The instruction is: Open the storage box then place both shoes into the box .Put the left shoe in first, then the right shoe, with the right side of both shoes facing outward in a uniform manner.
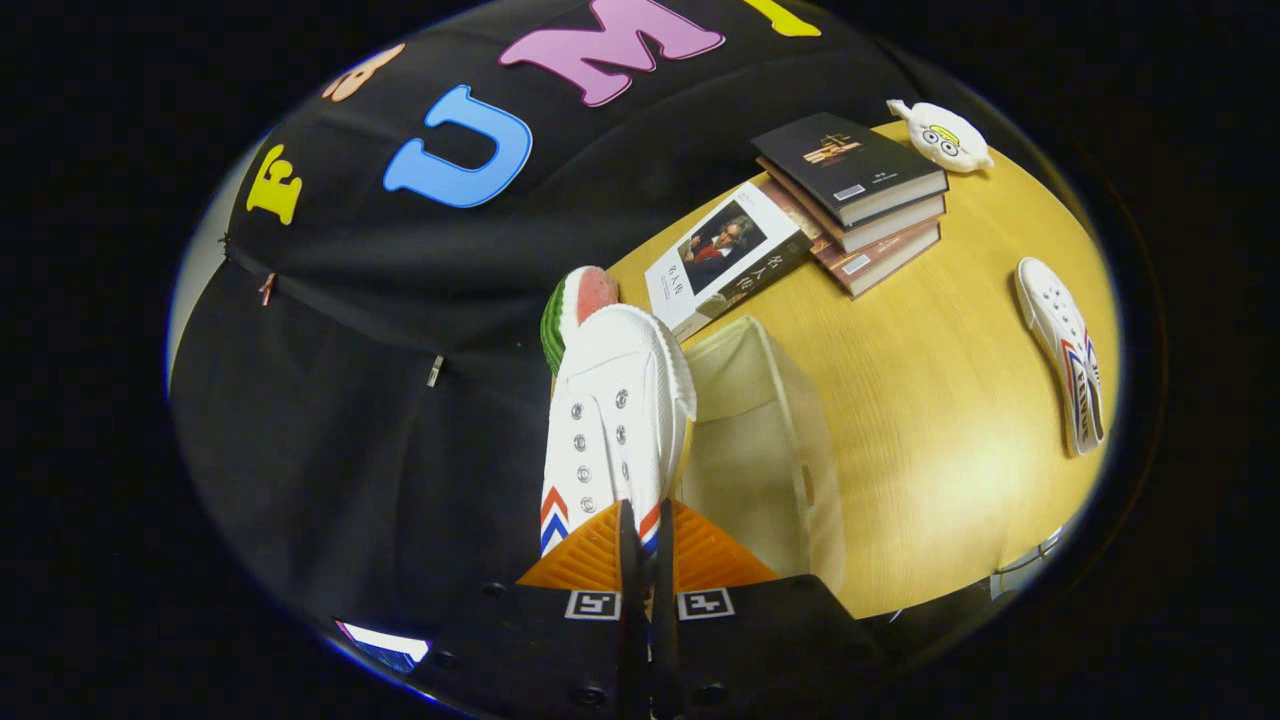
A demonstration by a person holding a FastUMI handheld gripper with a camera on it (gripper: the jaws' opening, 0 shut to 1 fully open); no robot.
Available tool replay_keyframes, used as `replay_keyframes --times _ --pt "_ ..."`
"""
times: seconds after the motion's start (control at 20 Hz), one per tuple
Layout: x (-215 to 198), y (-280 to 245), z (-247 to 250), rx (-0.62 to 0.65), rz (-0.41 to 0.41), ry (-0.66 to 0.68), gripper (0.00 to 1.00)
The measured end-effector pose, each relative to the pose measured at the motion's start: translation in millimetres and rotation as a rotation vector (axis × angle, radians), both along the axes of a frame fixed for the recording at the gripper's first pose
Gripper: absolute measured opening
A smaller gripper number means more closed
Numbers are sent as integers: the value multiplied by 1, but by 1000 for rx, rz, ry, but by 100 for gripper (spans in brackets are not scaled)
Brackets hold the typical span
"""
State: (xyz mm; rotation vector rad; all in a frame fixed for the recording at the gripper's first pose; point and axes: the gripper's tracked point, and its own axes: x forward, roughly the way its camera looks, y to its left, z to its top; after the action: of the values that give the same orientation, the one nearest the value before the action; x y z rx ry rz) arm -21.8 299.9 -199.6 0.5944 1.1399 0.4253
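While you hold the gripper [646, 545] tilted over the table's edge, its two orange ribbed fingers [582, 560] are clenched on the white canvas shoe with silver eyelets and red-and-blue chevron stripes [615, 400], pinching the shoe's opening edge in the narrow gap between them. That shoe hangs in the air with its toe pointing away from you, raised above the table.

Just past the toe sits a small watermelon-slice toy, green rind and red flesh [575, 305], at the table's edge. Right of the held shoe, touching it in the view, you see the translucent white storage box [770, 440] standing on the light yellow wooden table [930, 400]; its interior looks pale and you cannot tell whether anything lies inside.

Beyond the box lies a white paperback with a portrait on the cover [722, 255], and next to it a stack of three dark hardcover books [855, 195]. A small white plush toy with big eyes [942, 135] rests behind the stack. Farthest right, well apart from the box, the second white canvas shoe with matching stripes [1065, 350] lies on its side on the table.
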Motion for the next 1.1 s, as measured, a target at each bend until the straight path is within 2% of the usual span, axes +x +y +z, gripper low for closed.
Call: replay_keyframes --times 0.4,0.5,0.55,0.7,0.85,1.1 --pt "-9 28 -35 -102 30 48 6" --pt "-18 41 -36 -60 57 70 10" --pt "-12 52 -31 -19 59 66 32" --pt "-9 43 -24 -57 96 1 98" --pt "-3 17 -9 -104 128 -81 99" --pt "20 -76 23 -187 89 -207 99"
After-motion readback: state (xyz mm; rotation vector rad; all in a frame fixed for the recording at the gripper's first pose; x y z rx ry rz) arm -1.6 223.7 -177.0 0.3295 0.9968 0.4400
